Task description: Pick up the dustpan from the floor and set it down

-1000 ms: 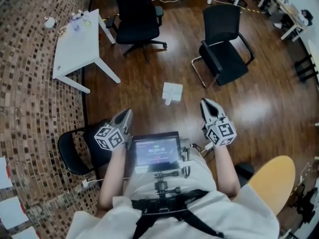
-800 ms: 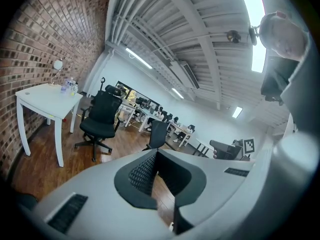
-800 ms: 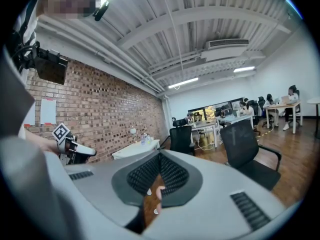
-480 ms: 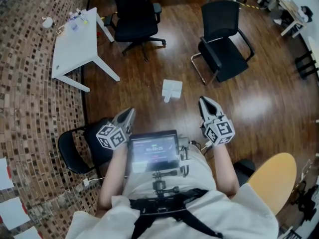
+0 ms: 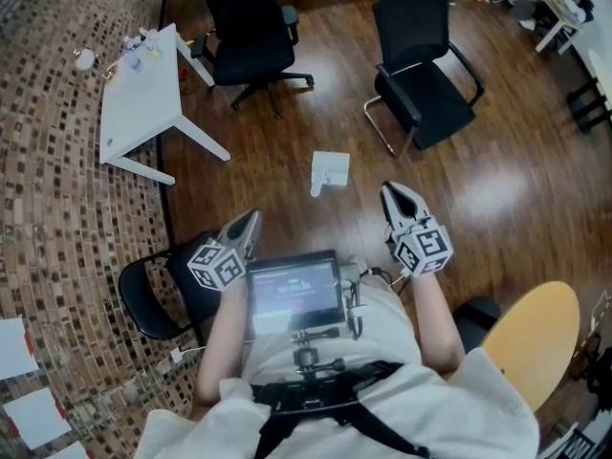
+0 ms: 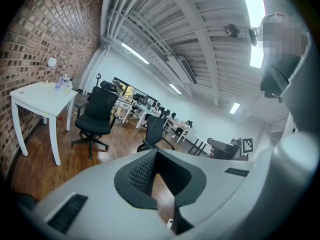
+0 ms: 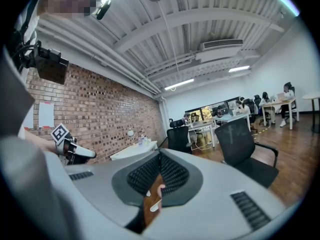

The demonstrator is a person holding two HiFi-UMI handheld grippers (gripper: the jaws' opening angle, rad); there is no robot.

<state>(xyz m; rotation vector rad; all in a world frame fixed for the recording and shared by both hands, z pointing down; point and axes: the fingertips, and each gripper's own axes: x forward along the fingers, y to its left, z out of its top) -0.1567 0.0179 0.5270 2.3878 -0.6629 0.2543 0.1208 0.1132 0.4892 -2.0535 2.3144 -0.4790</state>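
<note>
A small white dustpan lies on the dark wood floor, ahead of me and between the two grippers in the head view. My left gripper is held at waist height, short of the dustpan and to its left, jaws shut with nothing in them. My right gripper is level with it on the right, also short of the dustpan, shut and empty. In the left gripper view the left gripper has its jaws together and points across the room. In the right gripper view the right gripper does the same.
A white table stands at the far left beside the mosaic carpet. Two black chairs stand beyond the dustpan, and another black chair is close at my left. A yellow round seat is at my right. A screen hangs on my chest.
The left gripper has drifted a little sideways. The head view has shifted slightly, so the dustpan sits a touch higher in it. Both grippers stay shut.
</note>
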